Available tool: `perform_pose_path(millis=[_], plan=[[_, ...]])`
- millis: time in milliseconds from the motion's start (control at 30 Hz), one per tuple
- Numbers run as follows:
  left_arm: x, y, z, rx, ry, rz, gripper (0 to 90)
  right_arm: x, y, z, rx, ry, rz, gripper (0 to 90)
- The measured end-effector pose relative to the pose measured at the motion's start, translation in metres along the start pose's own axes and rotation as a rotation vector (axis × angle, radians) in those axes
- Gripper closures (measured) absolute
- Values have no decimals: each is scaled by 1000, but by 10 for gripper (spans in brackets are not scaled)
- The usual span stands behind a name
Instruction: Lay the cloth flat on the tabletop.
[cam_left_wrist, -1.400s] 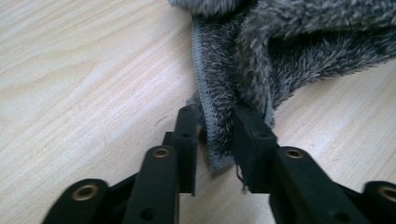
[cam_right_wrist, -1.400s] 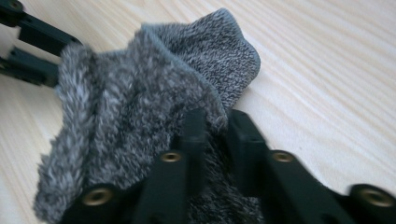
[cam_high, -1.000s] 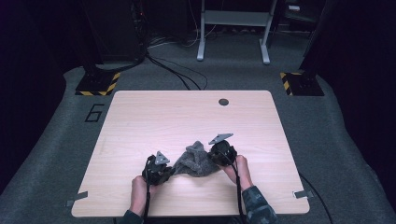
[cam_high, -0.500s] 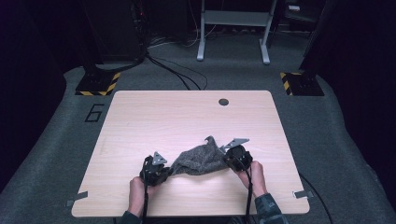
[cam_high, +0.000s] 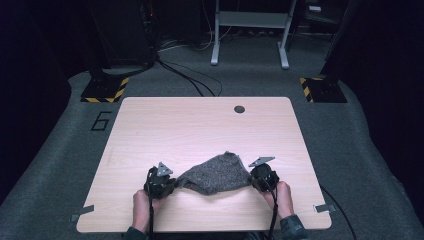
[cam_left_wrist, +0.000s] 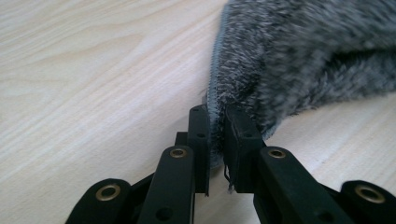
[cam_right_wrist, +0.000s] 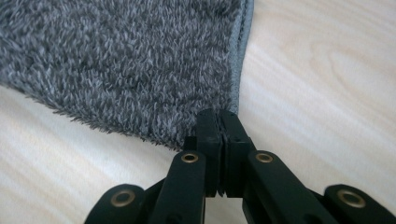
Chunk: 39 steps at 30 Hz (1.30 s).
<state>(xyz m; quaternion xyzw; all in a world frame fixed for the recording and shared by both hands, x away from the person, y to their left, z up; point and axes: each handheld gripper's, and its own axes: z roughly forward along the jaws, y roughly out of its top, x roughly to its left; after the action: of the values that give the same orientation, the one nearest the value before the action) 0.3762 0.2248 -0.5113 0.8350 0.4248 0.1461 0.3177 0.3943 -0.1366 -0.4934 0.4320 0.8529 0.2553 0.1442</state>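
Observation:
A fuzzy grey cloth (cam_high: 216, 173) hangs stretched between my two grippers above the near part of the wooden table (cam_high: 200, 125). My left gripper (cam_high: 167, 184) is shut on the cloth's left corner; in the left gripper view its jaws (cam_left_wrist: 217, 122) pinch the hemmed edge of the cloth (cam_left_wrist: 299, 56). At the cloth's right corner my right gripper (cam_high: 256, 176) is shut too. In the right gripper view the jaws (cam_right_wrist: 219, 122) are pressed together on the hem corner of the cloth (cam_right_wrist: 121, 60).
A small dark round grommet (cam_high: 239, 109) sits near the table's far edge. Beyond the table are black-and-yellow striped bases (cam_high: 106, 90), cables on the floor and a grey metal stand (cam_high: 250, 35). Grey carpet surrounds the table.
The right gripper has moved right and nearer, the left stayed about where it was. The bunched cloth has been pulled out wide and flatter between them.

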Motion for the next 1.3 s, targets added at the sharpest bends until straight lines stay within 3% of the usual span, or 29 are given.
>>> perform_pose_path(millis=[100,133,300,433,700,867,1033,1167,1233,1300], plan=[[6,3,1,4,-2,-9,739,-2,-6,-2,10,27,2,863],[8,4,1,11,2,-6,669,-3,-6,-4,3,28,4,830],[23,7,-9,-16,-13,-116,507,-12,2,-13,-69,47,22,624],[28,8,-16,-18,-3,-154,452,-17,18,-15,-107,52,28,526],[20,10,-10,35,-50,-125,379,-14,54,4,-128,45,-34,482],[15,12,-1,63,-55,-106,356,-15,75,23,-118,36,-59,471],[12,14,2,90,-26,-87,430,-20,89,44,-94,60,-55,484],[9,14,2,91,3,-49,522,-16,94,62,-45,36,-99,511],[8,14,2,94,6,-50,546,-13,94,67,-20,22,-94,575],[7,15,3,97,18,-43,571,-13,94,70,-28,20,-108,656]])
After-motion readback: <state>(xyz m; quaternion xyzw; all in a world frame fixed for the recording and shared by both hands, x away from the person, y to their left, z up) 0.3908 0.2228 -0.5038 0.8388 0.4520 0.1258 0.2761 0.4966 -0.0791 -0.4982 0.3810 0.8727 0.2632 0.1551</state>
